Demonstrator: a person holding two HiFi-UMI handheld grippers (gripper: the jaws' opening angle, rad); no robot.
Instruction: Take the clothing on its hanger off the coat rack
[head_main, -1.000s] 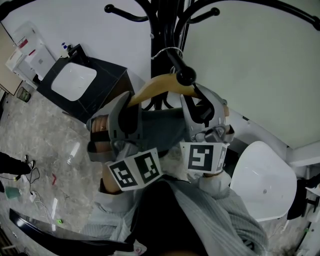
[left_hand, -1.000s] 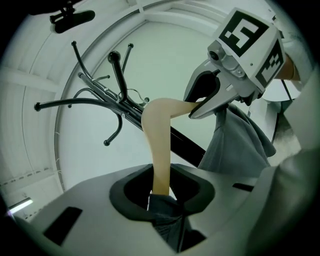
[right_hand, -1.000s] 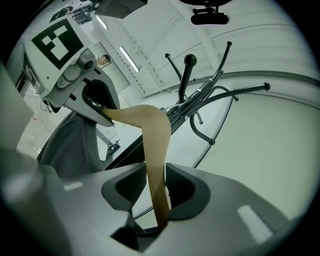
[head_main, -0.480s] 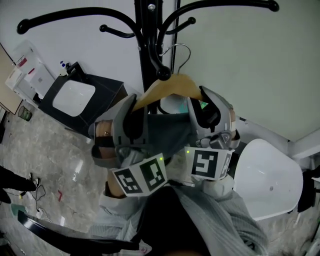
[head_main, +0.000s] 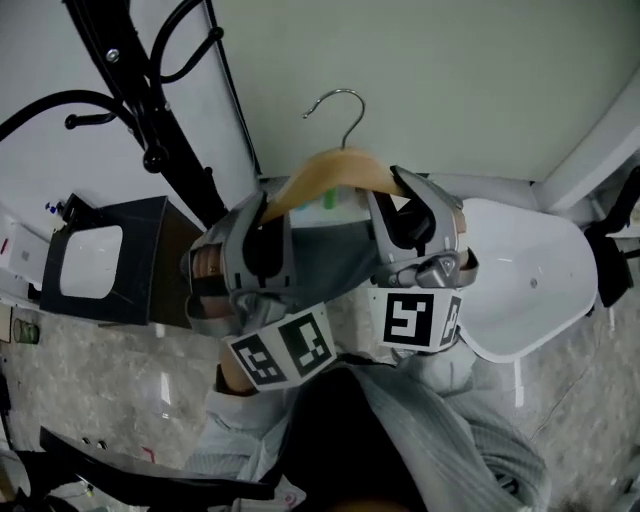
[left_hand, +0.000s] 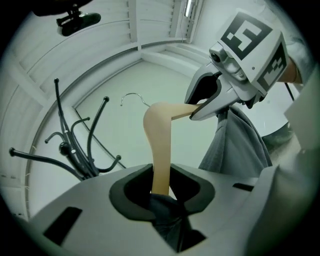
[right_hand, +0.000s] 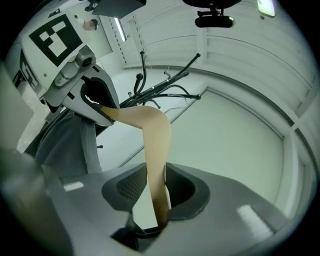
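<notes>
The pale wooden hanger (head_main: 335, 165), with a thin metal hook and dark grey clothing (head_main: 335, 262) draped on it, is held clear of the black coat rack (head_main: 118, 65), to its right. The left gripper (head_main: 262, 210) is clamped on one arm of the hanger and the right gripper (head_main: 402, 195) on the other.

In the left gripper view I saw my left gripper (left_hand: 162, 192) clamped on one arm of the wooden hanger (left_hand: 159, 145), with a fold of dark cloth pinched between the jaws beside the wood. The right gripper (left_hand: 200, 107) gripped the hanger's other arm, and the grey clothing (left_hand: 235, 145) draped below it. The hanger's wire hook (left_hand: 134, 97) touched nothing and was well apart from the black coat rack (left_hand: 75, 150) at the left.
</notes>
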